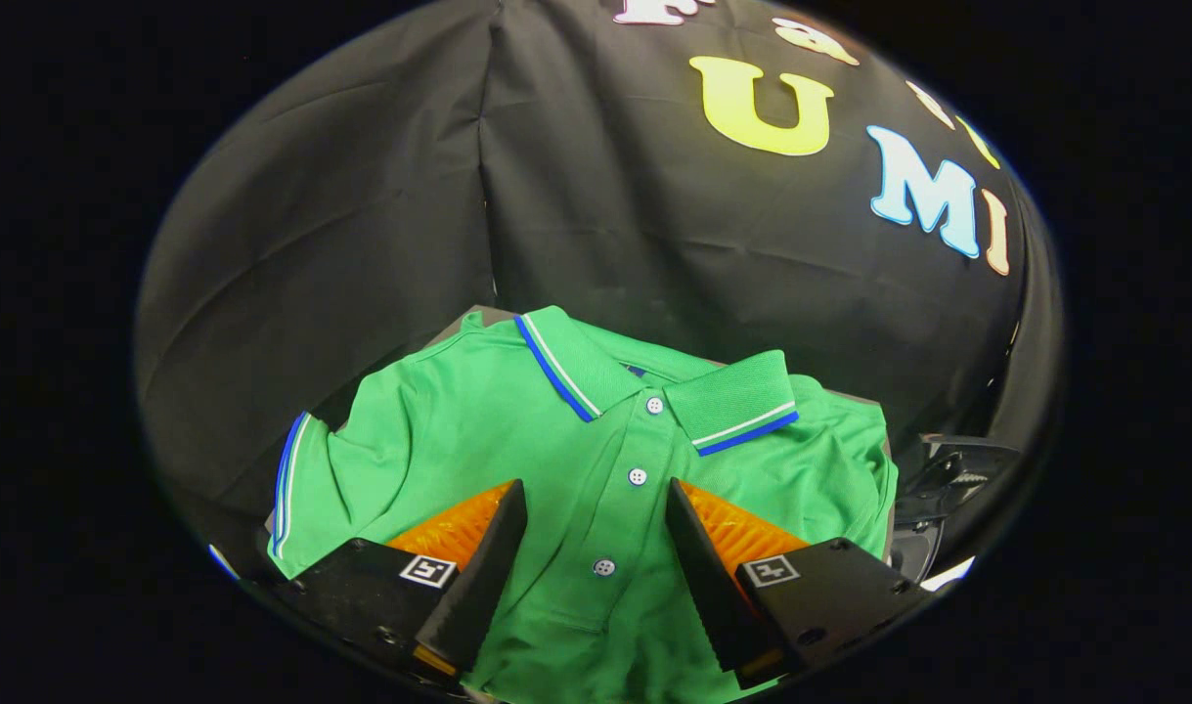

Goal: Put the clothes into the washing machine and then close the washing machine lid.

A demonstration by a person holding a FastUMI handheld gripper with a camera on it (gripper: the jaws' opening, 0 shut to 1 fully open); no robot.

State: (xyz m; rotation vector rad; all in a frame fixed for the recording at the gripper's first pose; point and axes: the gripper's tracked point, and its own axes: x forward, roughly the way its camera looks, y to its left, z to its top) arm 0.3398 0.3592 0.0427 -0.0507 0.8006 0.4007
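— What is nearest?

— The gripper [596,494], with its two fingers spread wide and nothing pressed between them. They hover over the lower front of a bright green short-sleeved polo shirt [478,430] of knit fabric.

— And what lies in the gap?

— The shirt's button placket [627,508] runs up between the fingers, showing three small white buttons; the lowest sits just between the fingertips, the highest at the neck, beyond them.

— How does the shirt lie?

— Spread flat, front up, on a dark surface [473,318] whose corner shows behind the collar. The collar [654,386] is folded down, edged with blue and white stripes. One sleeve sticks out sideways with the same striped trim on its cuff.

— Anything further on?

— A dark shiny object [948,469] sits beside the shirt; what it is cannot be told. Behind everything hangs the creased black cloth wall [361,196].
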